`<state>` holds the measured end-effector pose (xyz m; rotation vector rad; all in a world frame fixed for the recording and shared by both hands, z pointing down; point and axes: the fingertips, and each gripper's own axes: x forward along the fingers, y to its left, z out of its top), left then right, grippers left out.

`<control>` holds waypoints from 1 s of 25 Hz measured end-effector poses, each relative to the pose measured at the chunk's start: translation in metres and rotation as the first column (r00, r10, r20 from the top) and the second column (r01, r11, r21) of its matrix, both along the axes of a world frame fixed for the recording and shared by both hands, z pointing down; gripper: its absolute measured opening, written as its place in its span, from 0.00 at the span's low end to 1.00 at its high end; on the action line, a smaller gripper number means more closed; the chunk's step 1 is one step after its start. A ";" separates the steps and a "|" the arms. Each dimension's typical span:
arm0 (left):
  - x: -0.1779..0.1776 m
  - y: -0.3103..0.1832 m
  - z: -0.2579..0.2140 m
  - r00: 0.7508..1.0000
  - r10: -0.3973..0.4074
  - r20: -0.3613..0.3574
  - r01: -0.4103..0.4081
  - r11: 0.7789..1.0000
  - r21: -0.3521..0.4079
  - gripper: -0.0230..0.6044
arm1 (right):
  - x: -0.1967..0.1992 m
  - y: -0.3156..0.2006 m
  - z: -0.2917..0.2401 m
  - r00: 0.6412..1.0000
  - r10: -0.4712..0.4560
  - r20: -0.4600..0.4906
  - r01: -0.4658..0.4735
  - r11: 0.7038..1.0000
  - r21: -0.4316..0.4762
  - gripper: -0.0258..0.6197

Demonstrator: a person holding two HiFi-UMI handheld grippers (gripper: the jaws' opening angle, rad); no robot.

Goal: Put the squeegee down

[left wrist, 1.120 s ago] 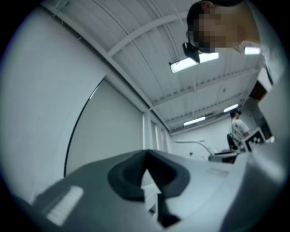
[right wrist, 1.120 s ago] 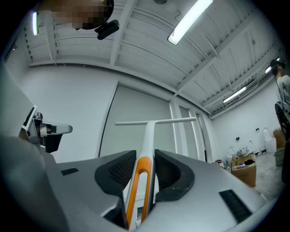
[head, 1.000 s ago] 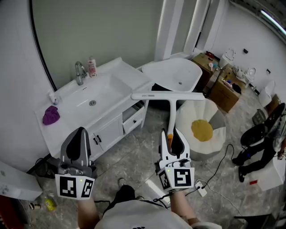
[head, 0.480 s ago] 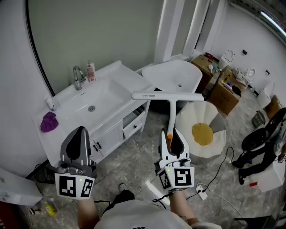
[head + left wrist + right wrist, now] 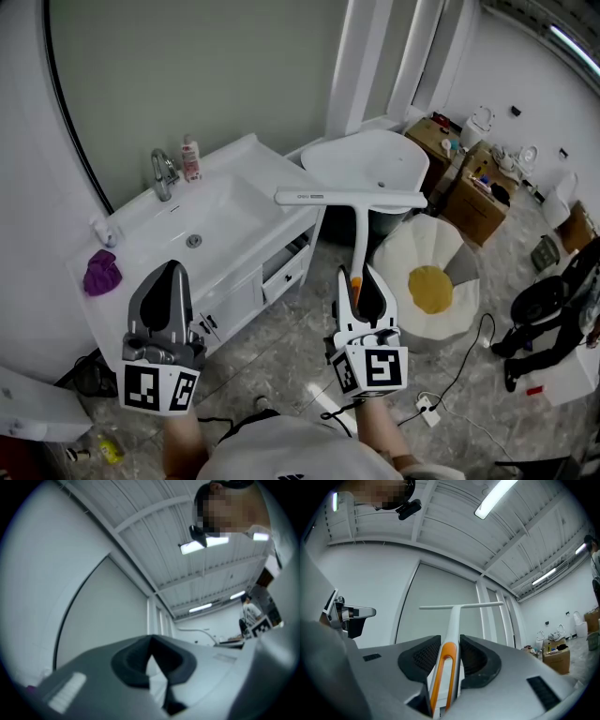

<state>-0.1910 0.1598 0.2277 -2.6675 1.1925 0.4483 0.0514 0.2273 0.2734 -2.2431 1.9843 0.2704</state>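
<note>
Two grippers sat nearest the camera, each with its marker cube turned toward the person. The left gripper (image 5: 169,278) was empty, its jaws together with nothing between them. It was held off to one side, probably to keep out of the way. The right gripper (image 5: 362,283) had its jaws clamped on the orange-edged lower end of the squeegee (image 5: 361,230), so the task's thing was in the air and not yet set down. It stood nearly upright, the handle rising from the jaws and the white blade (image 5: 352,198) lying crosswise on top. That hold likely kept the long blade from catching on the cabinet below. Small grey print showed on the blade's left part, too small to read.

Beyond, to the left, lay the white sink surface (image 5: 272,176), in my judgement the likeliest spot for setting it down. On it were a tap (image 5: 162,172), a small bottle (image 5: 191,157) whose label could not be read, and a purple cloth (image 5: 100,272). Farther right were a white tub (image 5: 366,159), a daisy-shaped cushion (image 5: 431,286) and cardboard boxes (image 5: 473,202)
</note>
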 end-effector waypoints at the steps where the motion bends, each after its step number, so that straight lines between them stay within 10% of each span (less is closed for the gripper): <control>1: 0.000 -0.004 0.000 1.000 0.003 0.000 -0.003 1.000 0.000 0.05 | 0.000 -0.004 -0.001 1.000 0.001 0.000 -0.001 1.000 0.003 0.23; 25: 0.033 -0.110 0.015 0.999 -0.031 0.010 0.031 0.999 -0.032 0.05 | 0.041 -0.122 0.010 1.000 -0.028 0.008 0.028 1.000 -0.009 0.23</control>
